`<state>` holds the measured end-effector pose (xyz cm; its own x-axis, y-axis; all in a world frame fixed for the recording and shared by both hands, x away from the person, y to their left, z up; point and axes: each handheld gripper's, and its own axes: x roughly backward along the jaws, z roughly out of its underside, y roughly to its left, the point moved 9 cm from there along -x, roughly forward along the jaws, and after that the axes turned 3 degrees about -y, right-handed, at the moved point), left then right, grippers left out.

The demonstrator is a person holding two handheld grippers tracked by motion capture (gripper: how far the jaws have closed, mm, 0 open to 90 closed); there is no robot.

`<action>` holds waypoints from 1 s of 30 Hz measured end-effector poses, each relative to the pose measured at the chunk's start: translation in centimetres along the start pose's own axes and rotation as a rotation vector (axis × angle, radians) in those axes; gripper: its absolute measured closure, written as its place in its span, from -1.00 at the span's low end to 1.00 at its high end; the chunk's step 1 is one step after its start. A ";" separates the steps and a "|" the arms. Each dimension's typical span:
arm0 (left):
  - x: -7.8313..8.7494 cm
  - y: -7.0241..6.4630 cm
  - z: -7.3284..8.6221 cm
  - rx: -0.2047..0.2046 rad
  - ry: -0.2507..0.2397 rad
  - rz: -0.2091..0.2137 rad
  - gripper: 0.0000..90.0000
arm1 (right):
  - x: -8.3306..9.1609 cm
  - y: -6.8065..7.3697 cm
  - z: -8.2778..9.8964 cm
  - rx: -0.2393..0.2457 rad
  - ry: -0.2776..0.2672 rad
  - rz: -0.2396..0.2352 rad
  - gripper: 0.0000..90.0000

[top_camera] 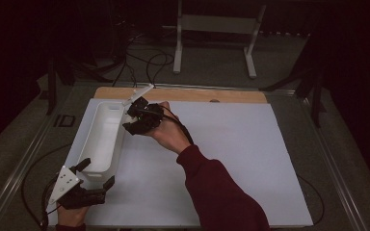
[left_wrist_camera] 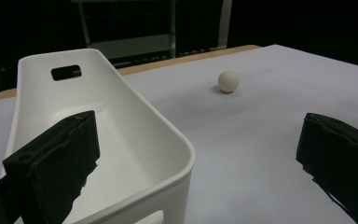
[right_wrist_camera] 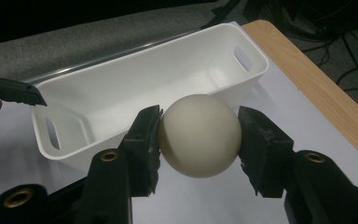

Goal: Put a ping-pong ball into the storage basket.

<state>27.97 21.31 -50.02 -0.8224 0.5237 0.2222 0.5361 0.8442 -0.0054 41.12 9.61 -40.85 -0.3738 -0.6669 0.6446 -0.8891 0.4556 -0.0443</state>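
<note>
Two grippers noted: right gripper (right_wrist_camera: 199, 135) jaws clamped on ball (right_wrist_camera: 199, 136) beside bin (right_wrist_camera: 121, 88); left gripper (left_wrist_camera: 196, 154) jaws spread astride the bin's end wall.

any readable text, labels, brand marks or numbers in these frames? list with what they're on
None readable.
White bin: plain walls with handle cutouts, no label or mark.
Cream ball: bare surface, no print.
White table sheet: blank.
Grey plate on the left gripper: small dots, apparently holes, no characters.
Right gripper: black jaws and brass-coloured fittings, unmarked.
</note>
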 end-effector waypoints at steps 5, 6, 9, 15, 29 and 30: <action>0.0 0.0 0.0 0.001 0.000 0.000 -1.00 | -0.2 0.1 0.0 -0.003 0.000 -0.009 0.12; 0.0 0.0 0.0 0.000 0.000 0.000 -1.00 | -0.3 0.1 0.0 -0.003 0.000 -0.009 0.12; 0.0 0.0 0.0 0.000 -0.001 0.000 -1.00 | -0.3 0.2 -0.1 -0.005 -0.005 -0.012 0.12; 0.0 0.0 0.0 0.001 -0.002 0.000 -1.00 | -0.5 0.5 -0.4 -0.011 -0.003 -0.026 0.12; 0.0 0.0 -0.1 0.003 -0.006 -0.001 -1.00 | -1.2 0.9 -1.0 -0.013 0.000 -0.044 0.12; 0.0 0.0 -0.1 0.003 -0.006 -0.001 -1.00 | -1.3 1.0 -1.0 -0.019 0.001 -0.044 0.12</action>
<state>27.97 21.36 -49.94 -0.8241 0.5236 0.2160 0.5347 0.8450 -0.0084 41.00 11.53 -40.93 -0.3343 -0.6856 0.6467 -0.8993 0.4374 -0.0011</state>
